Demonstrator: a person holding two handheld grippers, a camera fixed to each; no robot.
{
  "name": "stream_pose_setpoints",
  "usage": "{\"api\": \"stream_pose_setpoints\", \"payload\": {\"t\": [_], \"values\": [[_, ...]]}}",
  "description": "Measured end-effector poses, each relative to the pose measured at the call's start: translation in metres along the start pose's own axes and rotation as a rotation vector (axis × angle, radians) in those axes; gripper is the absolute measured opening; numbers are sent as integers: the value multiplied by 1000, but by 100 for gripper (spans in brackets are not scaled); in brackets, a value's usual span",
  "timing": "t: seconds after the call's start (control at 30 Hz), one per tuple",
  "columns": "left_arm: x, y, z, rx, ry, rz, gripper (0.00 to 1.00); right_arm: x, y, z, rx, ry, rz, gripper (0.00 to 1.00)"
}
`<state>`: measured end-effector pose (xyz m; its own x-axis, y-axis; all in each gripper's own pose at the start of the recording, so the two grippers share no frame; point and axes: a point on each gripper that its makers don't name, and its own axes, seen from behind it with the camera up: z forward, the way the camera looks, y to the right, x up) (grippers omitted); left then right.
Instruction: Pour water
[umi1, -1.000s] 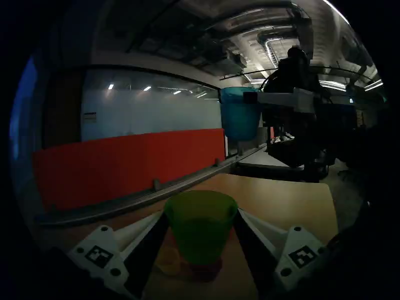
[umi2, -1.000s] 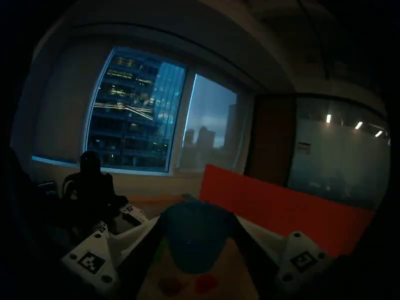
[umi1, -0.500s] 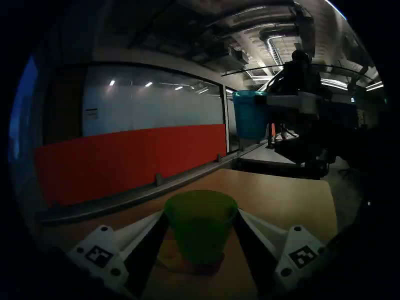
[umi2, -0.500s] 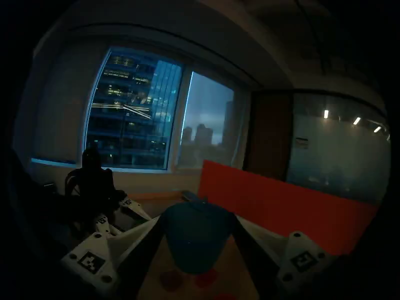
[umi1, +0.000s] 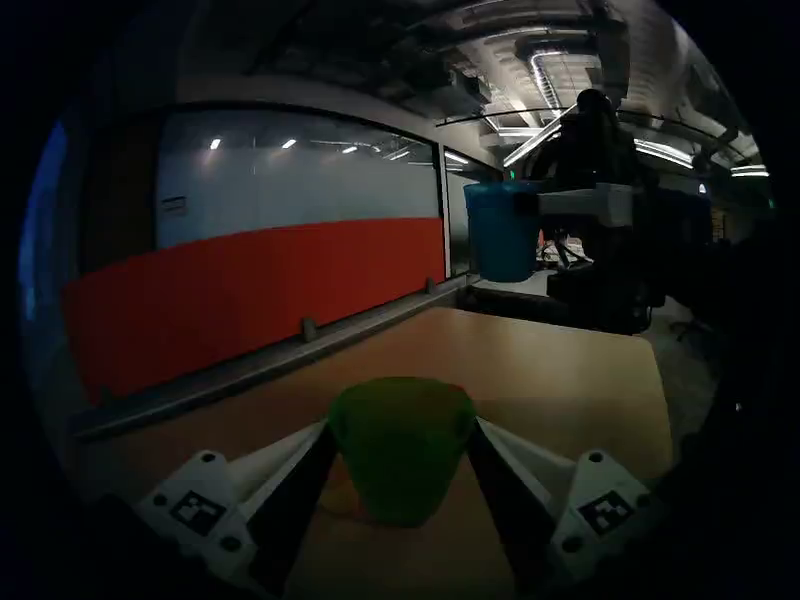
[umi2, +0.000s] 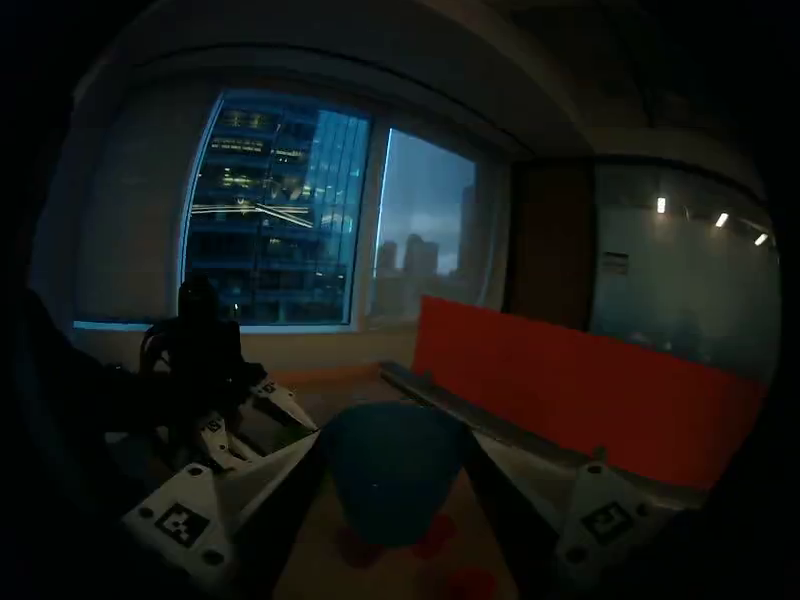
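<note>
Left gripper view: green cup (umi1: 402, 455)

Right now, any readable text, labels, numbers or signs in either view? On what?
No readable text.
Notice on the glass wall: too small and blurred to read.
Square markers: black-and-white patterns, no words.
The green cup and blue cup: no print visible.

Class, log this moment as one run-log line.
left gripper shut on green cup | right gripper shut on blue cup | both cups upright | no pour yet
</note>
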<state>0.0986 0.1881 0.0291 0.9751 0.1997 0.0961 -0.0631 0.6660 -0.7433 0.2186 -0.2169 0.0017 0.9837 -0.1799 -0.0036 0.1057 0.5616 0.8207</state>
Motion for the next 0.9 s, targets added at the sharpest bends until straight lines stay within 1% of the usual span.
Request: {"api": "stream_pose_setpoints", "payload": {"t": [0.1,0.27,0.6,0.9], "values": [[-11,1,2,-3,-30,1,86,-17,1,1,-5,-29,-7,94],[-27,3,4,-10,-73,1,86,-40,-6,2,22,-68,-7,95],[-48,-1,7,-9,-135,-9,87,-69,-5,1,44,-123,12,95],[-67,-1,8,-12,-189,-7,87,-99,-3,0,59,-186,11,95]]}}
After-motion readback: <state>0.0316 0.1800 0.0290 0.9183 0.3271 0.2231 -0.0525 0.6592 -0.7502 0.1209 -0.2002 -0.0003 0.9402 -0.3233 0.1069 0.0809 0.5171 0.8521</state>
